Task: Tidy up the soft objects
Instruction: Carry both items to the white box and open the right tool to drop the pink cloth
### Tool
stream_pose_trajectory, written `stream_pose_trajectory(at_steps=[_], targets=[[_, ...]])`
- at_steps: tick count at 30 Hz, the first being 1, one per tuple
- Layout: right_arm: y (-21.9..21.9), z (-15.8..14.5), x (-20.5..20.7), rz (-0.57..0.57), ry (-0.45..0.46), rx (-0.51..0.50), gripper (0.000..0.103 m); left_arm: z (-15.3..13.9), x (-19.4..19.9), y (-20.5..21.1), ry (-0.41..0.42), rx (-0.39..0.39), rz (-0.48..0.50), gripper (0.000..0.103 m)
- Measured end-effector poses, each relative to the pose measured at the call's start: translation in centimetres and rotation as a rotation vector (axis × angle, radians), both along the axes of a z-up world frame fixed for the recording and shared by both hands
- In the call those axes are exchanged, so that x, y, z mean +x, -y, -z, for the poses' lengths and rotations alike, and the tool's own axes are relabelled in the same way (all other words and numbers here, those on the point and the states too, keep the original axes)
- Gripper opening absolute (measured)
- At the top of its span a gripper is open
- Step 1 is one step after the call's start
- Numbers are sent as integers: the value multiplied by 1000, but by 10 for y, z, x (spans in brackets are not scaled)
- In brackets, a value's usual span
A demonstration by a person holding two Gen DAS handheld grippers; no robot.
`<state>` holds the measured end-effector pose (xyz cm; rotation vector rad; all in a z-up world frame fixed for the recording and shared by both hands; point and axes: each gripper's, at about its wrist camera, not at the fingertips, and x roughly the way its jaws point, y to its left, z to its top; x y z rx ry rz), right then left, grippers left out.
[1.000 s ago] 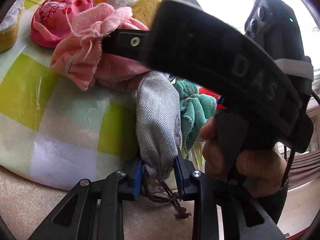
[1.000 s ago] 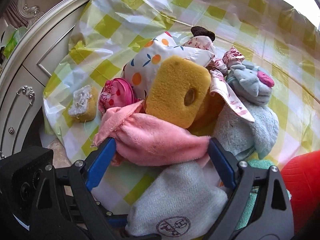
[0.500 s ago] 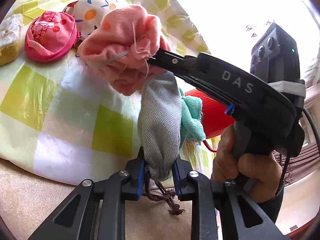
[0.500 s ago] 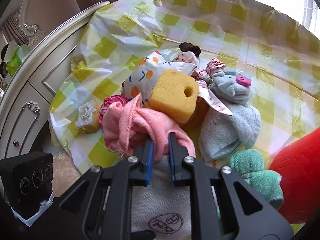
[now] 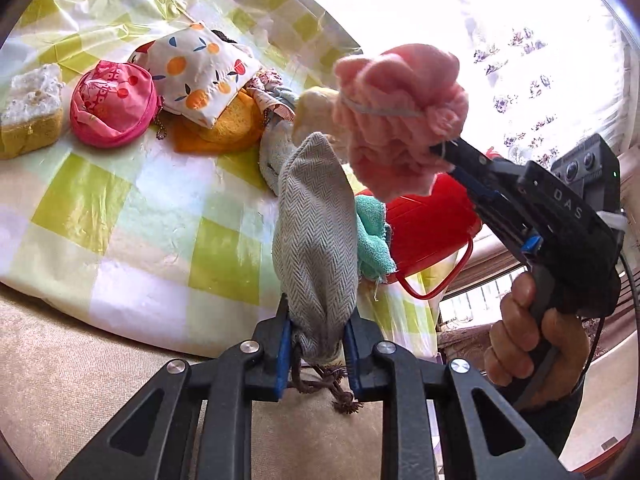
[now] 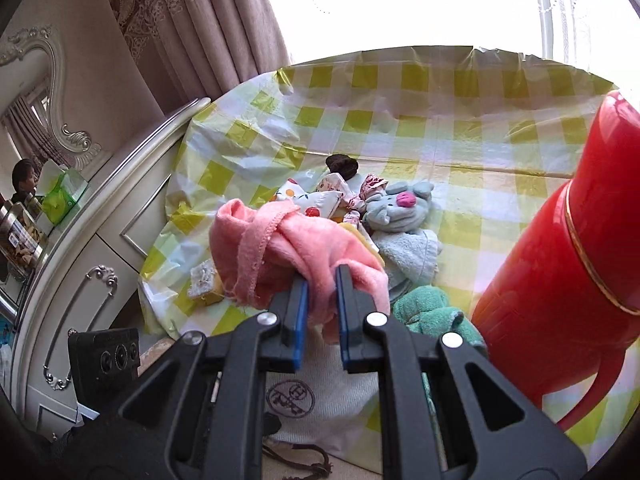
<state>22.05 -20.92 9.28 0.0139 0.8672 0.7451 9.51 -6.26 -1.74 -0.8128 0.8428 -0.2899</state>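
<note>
My right claw (image 6: 322, 300) has just clamped the fluffy pink cloth (image 6: 280, 248) and lifted it off the pile, probably towards the grey herringbone pouch (image 5: 316, 240) pinched in my left claw (image 5: 316, 354).

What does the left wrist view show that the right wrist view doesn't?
Left wrist only: round pink cherry-print pouch, the hand holding the right gripper, and the left gripper shut on the grey herringbone drawstring bag.
Right wrist only: grey plush mouse with pink nose, cream carved dresser, patterned curtain.
Both: pink fleece cloth in the right gripper, red plastic jug, green checked tablecloth.
</note>
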Motion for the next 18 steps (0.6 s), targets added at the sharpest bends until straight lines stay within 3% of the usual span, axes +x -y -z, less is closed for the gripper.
stream_pose_trajectory(at_steps=[9,18], targets=[[89,-18,-40,110,12,17,16,-28,-7,-2,82,63,-30,23],[206,-9,-98,322,-29,-30,16,-51,-14,20,154,85,12,23]])
